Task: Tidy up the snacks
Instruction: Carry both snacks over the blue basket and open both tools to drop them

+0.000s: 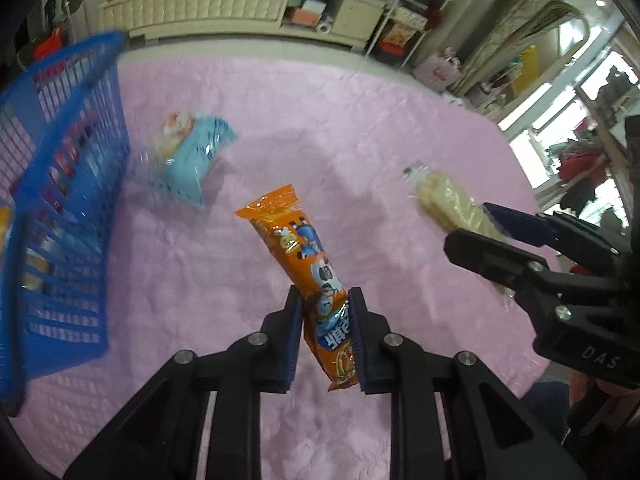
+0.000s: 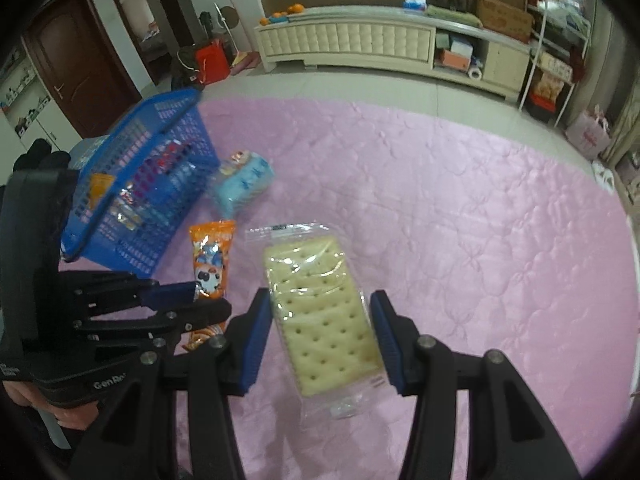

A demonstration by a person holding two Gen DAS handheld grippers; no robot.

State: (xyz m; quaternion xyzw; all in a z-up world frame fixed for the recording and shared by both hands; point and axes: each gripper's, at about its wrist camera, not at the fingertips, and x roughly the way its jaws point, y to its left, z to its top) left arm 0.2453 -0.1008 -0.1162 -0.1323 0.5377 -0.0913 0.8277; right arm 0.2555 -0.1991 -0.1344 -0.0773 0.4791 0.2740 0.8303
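My left gripper [image 1: 325,300] is shut on an orange snack packet [image 1: 308,264] and holds it above the pink cloth; the packet also shows in the right wrist view [image 2: 211,260]. My right gripper [image 2: 318,306] is shut on a clear packet of crackers [image 2: 320,312], its pads touching both sides; the packet also shows in the left wrist view [image 1: 452,204]. A light blue snack packet [image 1: 192,156] lies on the cloth beside the blue basket [image 1: 68,184]; both show in the right wrist view, packet [image 2: 244,182], basket [image 2: 136,168]. The basket holds several snacks.
A pink quilted cloth [image 2: 460,220] covers the surface. Behind it stand a cream cabinet [image 2: 360,40], shelves with boxes [image 2: 548,68] and a dark door [image 2: 76,68].
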